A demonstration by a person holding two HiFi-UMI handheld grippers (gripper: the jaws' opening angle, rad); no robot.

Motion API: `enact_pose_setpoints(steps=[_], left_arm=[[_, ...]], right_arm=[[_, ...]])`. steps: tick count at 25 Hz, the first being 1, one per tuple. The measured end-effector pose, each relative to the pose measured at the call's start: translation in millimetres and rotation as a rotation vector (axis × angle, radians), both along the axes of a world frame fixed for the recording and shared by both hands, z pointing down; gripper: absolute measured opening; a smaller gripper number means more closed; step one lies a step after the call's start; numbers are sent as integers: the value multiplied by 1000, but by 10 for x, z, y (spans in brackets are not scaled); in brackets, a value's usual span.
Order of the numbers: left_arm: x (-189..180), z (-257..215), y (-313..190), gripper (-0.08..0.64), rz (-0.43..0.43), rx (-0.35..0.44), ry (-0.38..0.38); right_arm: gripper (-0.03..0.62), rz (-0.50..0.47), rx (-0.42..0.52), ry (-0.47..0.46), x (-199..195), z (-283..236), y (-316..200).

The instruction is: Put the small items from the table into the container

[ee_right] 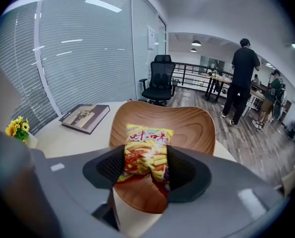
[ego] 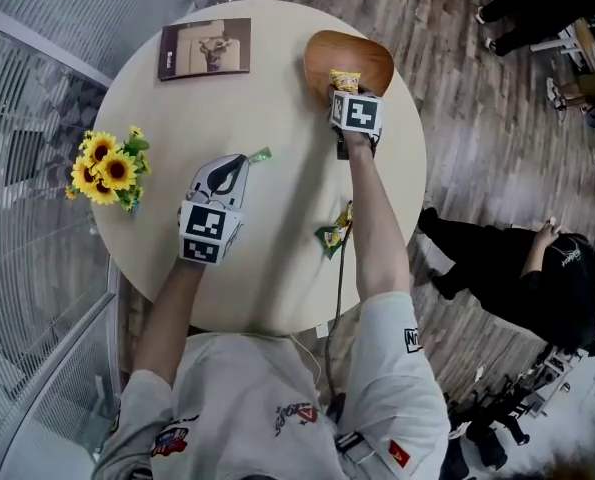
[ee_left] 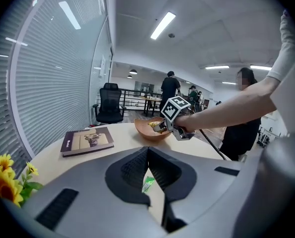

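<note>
My right hand-held gripper (ee_right: 144,165) is clamped on the crinkly yellow snack packet (ee_right: 146,145), which hangs over the near part of the shallow brown wooden bowl (ee_right: 189,125) at the far right of the round cream counter (ego: 277,98). If I let go here, the packet may catch the near rim and slide back out, and a bump could push the bowl towards the edge. My left hand-held gripper (ee_left: 147,170) looks closed on a small green sachet (ee_left: 147,184). That thin pinch could slip. My right forearm could sweep the green-and-yellow packet (ego: 334,234) off the near side.
</note>
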State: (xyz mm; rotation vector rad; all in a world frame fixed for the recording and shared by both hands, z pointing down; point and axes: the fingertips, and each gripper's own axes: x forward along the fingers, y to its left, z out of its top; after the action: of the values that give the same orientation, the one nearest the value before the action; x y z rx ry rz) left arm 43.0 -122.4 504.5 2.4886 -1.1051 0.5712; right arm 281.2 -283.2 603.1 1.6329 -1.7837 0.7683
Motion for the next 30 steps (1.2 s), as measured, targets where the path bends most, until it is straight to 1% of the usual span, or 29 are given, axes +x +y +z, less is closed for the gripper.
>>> enact_pose_setpoints(steps=[5, 7, 9, 10, 12, 13, 14, 17, 19, 21, 23, 27, 30], left_arm=[[-10, 14, -9, 6, -7, -4, 5], [-6, 8, -15, 6, -8, -2, 11], [6, -1, -20, 6, -5, 0, 14], [15, -7, -15, 6, -3, 1, 16], [39, -28, 13, 6, 3, 3, 15], [55, -42, 34, 6, 8, 4, 14], [75, -56, 54, 6, 13, 5, 13], [120, -73, 134, 6, 22, 6, 11], [118, -89, 224, 6, 25, 5, 15], [112, -125, 325, 6, 28, 9, 21], [99, -160, 430, 6, 26, 10, 22], [83, -183, 625, 6, 23, 15, 9], [99, -140, 775, 6, 29, 12, -14]], right_arm=[[253, 14, 22, -14, 8, -89, -12], [253, 17, 54, -8, 17, -176, 29], [250, 11, 91, -20, -1, -292, 112], [234, 4, 106, -32, -22, -358, 179], [128, 3, 155, -38, -38, -538, 355], [58, 10, 189, -34, -28, -643, 454], [2, 18, 222, -31, -13, -747, 560], [2, 16, 312, -53, -49, -1016, 958], [2, -7, 346, -75, -161, -1112, 1325], [2, -22, 349, -86, -268, -1126, 1728], [2, -17, 334, -95, -339, -1074, 2123], [2, 21, 299, -157, -454, -884, 2800], [2, 46, 268, -190, -497, -730, 3183]])
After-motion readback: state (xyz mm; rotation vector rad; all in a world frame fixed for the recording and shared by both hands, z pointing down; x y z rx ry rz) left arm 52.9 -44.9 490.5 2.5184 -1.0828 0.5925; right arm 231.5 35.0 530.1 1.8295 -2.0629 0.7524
